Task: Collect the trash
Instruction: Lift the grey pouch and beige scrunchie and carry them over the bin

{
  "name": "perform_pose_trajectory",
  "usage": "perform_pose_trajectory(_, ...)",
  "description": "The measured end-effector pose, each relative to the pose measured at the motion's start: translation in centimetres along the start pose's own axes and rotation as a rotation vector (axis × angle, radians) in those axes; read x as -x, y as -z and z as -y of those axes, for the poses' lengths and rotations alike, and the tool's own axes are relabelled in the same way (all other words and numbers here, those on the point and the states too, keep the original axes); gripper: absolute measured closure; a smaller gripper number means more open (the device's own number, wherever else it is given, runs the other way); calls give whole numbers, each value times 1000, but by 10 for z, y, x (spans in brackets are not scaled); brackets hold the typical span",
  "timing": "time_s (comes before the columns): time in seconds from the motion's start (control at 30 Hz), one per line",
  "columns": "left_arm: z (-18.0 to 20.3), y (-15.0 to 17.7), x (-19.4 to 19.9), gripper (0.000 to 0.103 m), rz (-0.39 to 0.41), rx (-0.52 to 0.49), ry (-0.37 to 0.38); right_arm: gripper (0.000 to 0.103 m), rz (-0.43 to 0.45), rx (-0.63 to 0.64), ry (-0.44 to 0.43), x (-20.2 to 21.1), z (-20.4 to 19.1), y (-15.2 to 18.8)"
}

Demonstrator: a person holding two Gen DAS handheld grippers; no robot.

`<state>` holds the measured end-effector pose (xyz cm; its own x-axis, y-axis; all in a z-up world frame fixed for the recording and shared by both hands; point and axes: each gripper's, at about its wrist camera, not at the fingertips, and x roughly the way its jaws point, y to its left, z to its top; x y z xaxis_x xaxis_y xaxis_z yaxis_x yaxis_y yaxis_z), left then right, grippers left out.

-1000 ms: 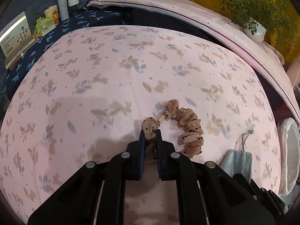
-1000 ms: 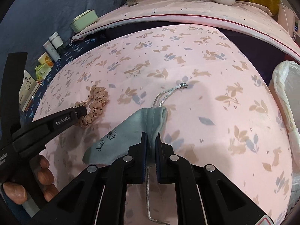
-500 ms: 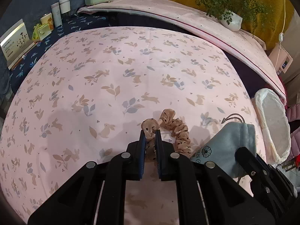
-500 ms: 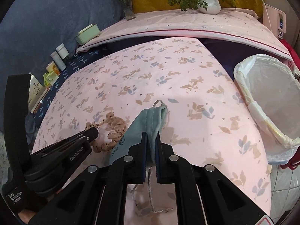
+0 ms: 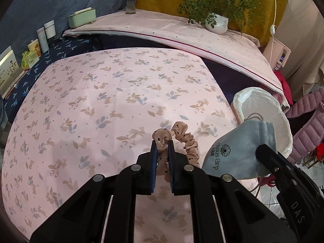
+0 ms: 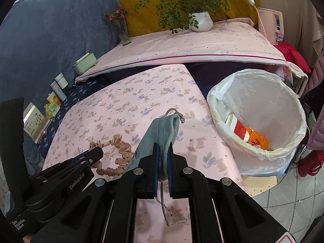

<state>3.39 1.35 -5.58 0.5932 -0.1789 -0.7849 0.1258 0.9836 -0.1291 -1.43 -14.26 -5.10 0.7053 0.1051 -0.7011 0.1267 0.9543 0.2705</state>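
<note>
The left hand-held gripper pinches a tan scrunchie above the bed. The right hand-held gripper pinches a blue pouch; the lined bin stands to its right.

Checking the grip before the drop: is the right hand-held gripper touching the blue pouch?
Touching. The right wrist view shows the right hand-held gripper with both pads pinching the blue pouch, which hangs clear of the bedsheet.

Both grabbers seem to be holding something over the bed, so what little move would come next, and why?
Probably carry the right gripper, shut on the blue pouch, sideways over the lined bin. The bin stands open just beside the bed, trash already inside. The left gripper holds the scrunchie.
</note>
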Motion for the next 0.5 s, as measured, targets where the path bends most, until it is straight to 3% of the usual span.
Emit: perform_pose_trajectory(0.5,74,-7,10,93,16,-120,104,95,95,-111,80,35,72,-12)
